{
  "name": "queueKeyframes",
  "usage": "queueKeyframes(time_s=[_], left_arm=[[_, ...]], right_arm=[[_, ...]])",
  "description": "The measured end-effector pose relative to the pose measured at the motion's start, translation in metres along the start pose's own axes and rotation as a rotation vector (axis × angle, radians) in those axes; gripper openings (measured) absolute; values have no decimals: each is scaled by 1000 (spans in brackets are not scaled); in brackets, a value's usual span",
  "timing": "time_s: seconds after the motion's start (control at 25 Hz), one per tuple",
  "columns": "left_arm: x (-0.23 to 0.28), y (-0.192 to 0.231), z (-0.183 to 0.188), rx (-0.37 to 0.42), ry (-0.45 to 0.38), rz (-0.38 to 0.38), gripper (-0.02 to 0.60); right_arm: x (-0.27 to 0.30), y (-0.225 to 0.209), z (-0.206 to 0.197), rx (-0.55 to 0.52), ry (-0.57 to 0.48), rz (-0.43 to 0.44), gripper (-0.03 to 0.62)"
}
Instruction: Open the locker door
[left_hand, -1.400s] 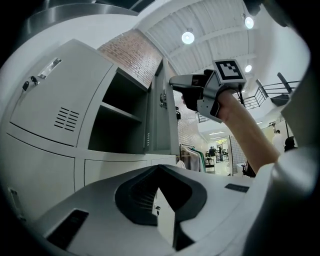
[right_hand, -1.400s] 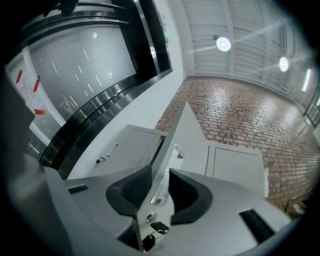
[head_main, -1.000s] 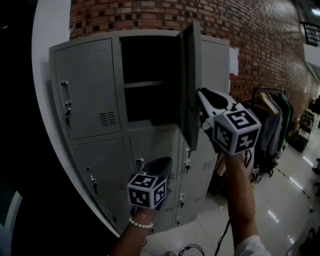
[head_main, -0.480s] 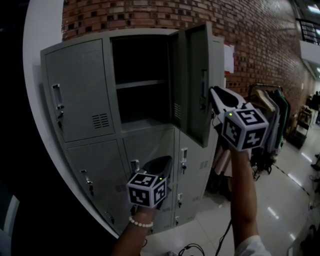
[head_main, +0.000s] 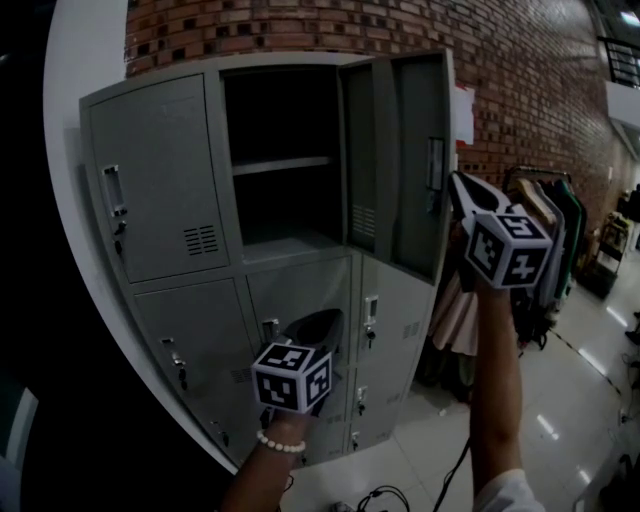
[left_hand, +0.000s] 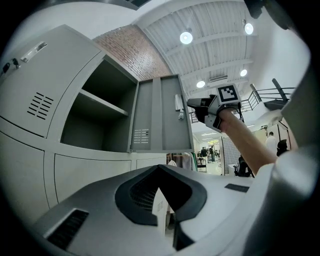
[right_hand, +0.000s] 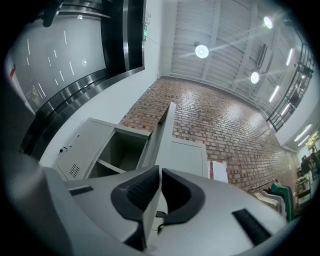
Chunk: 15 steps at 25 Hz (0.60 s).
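The right tool (head_main: 458, 183) clamps the free edge of 1 wide-open locker door (head_main: 415, 165); the left tool (head_main: 322, 322) hangs closed, empty.

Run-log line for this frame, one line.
locker door: wide open | right gripper: shut on its free edge | left gripper: shut, empty, in front of lower lockers

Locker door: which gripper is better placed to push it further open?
Right. The right gripper is closed on the free edge of the locker door, which stands open. The left gripper hangs low before the lower lockers, far from that door.
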<state>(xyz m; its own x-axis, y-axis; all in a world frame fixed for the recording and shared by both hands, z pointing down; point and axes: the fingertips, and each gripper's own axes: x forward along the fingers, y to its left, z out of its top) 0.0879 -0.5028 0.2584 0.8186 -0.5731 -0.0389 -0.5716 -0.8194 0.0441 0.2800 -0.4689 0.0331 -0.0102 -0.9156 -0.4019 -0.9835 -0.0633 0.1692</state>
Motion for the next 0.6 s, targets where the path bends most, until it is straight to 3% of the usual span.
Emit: queueKeyframes(time_s=[0.36,0.6], left_arm=[[-3,15,1,-2,-7,35,-3],[-25,26,3,-20,-32,76,-3]], right_arm=[[-21,-1,12,1,-75,-24,21],[-40,47,7,4,-84,83,21]])
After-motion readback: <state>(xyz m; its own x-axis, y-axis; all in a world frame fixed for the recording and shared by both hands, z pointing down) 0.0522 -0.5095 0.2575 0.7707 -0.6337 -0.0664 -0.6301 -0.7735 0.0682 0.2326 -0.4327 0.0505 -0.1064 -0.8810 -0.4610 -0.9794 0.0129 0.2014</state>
